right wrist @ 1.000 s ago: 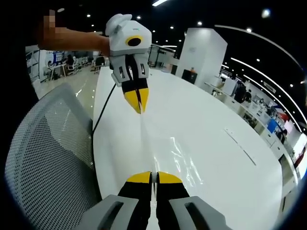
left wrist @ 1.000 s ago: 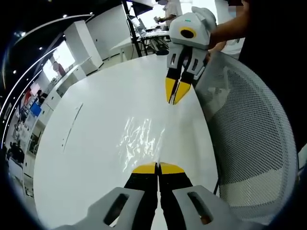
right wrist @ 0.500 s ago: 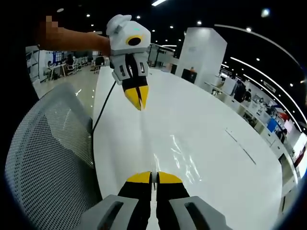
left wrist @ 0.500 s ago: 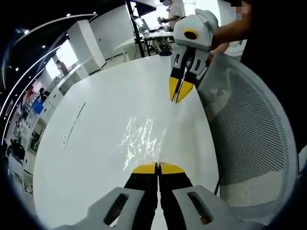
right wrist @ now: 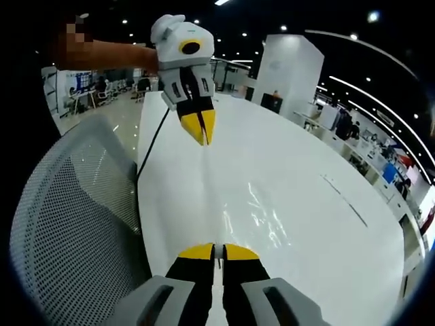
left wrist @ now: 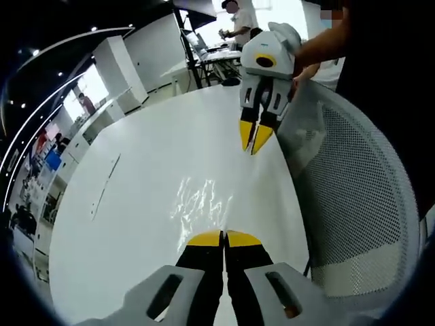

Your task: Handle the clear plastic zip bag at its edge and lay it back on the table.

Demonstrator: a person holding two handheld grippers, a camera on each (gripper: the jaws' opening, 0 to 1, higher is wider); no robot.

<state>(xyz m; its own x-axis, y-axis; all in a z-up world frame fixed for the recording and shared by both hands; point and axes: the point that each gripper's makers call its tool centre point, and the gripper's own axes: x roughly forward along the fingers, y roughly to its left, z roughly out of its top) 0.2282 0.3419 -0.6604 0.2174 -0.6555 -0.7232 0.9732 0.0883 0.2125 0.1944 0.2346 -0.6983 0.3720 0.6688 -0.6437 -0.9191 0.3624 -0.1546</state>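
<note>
The clear plastic zip bag (left wrist: 202, 201) is stretched over the white table (left wrist: 115, 217), showing mostly as bright glints, and its edge runs in a thin line between the two grippers. My left gripper (left wrist: 223, 238) is shut on the near end of that edge. My right gripper (left wrist: 254, 138), held by a hand, is shut on the far end. In the right gripper view the bag (right wrist: 262, 219) glints right of the taut edge, with the right gripper (right wrist: 217, 251) shut at the bottom and the left gripper (right wrist: 200, 131) shut at the top.
A grey mesh office chair (left wrist: 357, 204) stands close against the table's edge, beside the stretched bag, and the chair (right wrist: 68, 224) also fills the left of the right gripper view. A black cable (right wrist: 151, 146) hangs along that edge. Desks and a person (left wrist: 238, 17) are far behind.
Both views have shifted slightly, with the opposite gripper a little higher and closer in each. Both grippers stay shut on the bag's edge.
</note>
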